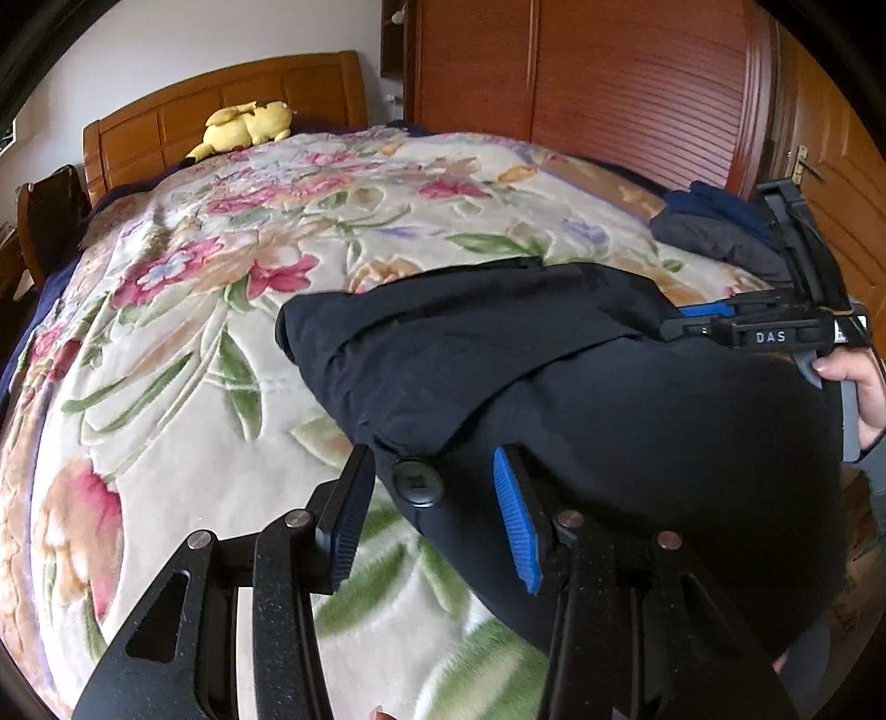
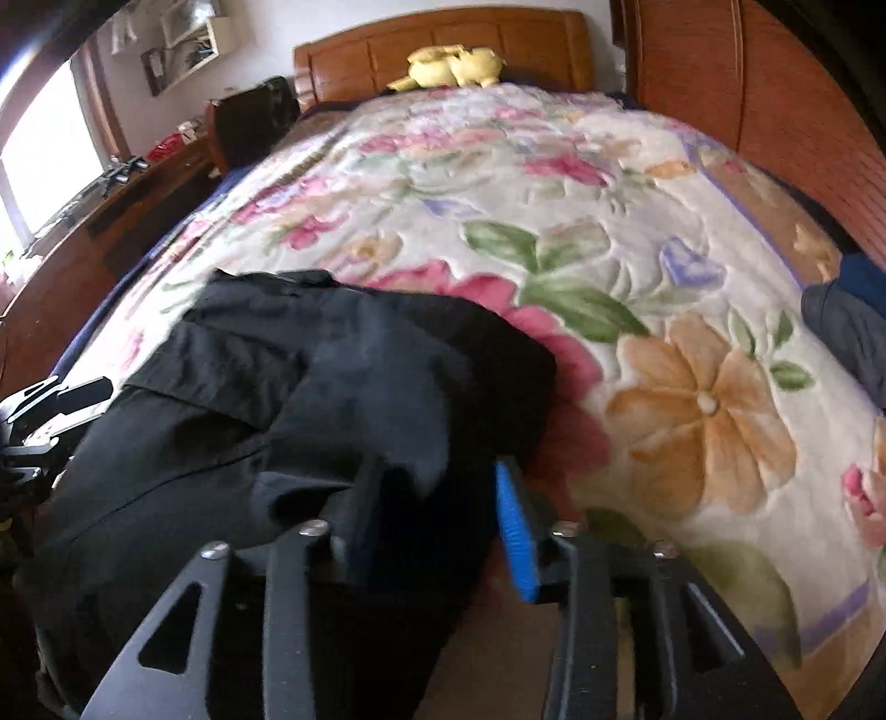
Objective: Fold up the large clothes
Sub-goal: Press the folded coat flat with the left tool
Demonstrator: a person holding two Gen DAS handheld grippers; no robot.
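Left wrist view: the left gripper point(image 1: 429, 515) stands with jaws apart, the pads clear of the cloth, a round button point(image 1: 416, 481) of the black garment point(image 1: 581, 387) lying in the gap. The garment lies bunched on the floral blanket point(image 1: 221, 332) at the bed's near edge. The right gripper point(image 1: 692, 321) reaches over the garment's far side; its jaw state cannot be told here.

Right wrist view: the right gripper point(image 2: 432, 515) has jaws apart, with a fold of the black garment point(image 2: 288, 399) loose between them, not pinched. A yellow plush toy point(image 2: 454, 65) rests by the headboard point(image 2: 443, 39)
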